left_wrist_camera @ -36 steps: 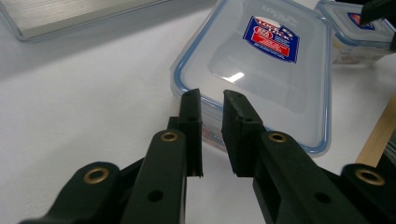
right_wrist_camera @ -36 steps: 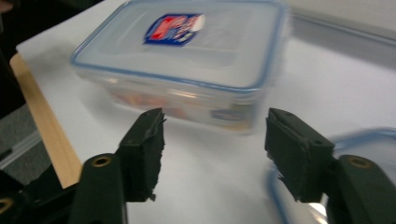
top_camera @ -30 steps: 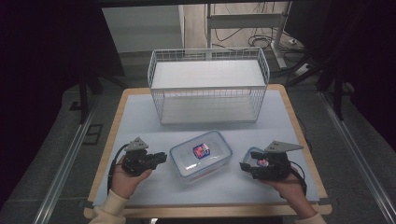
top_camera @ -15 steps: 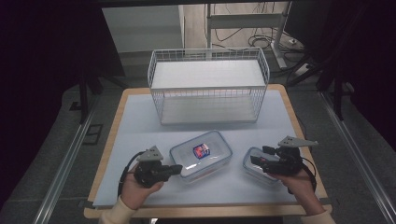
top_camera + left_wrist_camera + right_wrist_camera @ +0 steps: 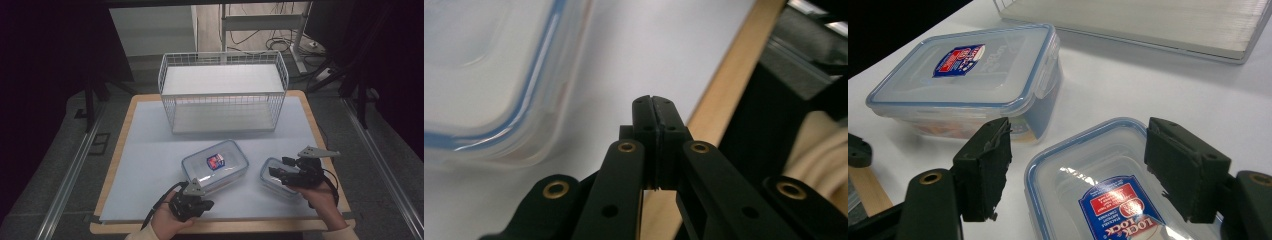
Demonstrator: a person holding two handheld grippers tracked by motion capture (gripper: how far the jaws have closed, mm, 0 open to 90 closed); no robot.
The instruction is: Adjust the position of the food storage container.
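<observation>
A large clear lidded container (image 5: pixel 215 164) with a red and blue label lies at the table's front centre. To its right lies a smaller clear container (image 5: pixel 266 179), also blue-rimmed and labelled. My right gripper (image 5: pixel 276 168) is open. Its jaws have just been opening, and they straddle the near end of the small container (image 5: pixel 1098 200) without its pads pressing on it. My left gripper (image 5: pixel 209 204) is shut on nothing, low near the front edge, just in front of the large container (image 5: pixel 489 75). Its closed tips (image 5: pixel 654 105) point along the table's wooden edge.
A white wire basket (image 5: pixel 222 92) with a flat pale floor stands at the back centre of the pale mat (image 5: pixel 150 150). The table's wooden rim (image 5: pixel 125 227) runs along the front. Dark floor, rails and cables surround the table.
My left gripper has moved from the table's left side to the right and toward the front edge, ending below the large container. The right gripper has hardly moved over the small container.
</observation>
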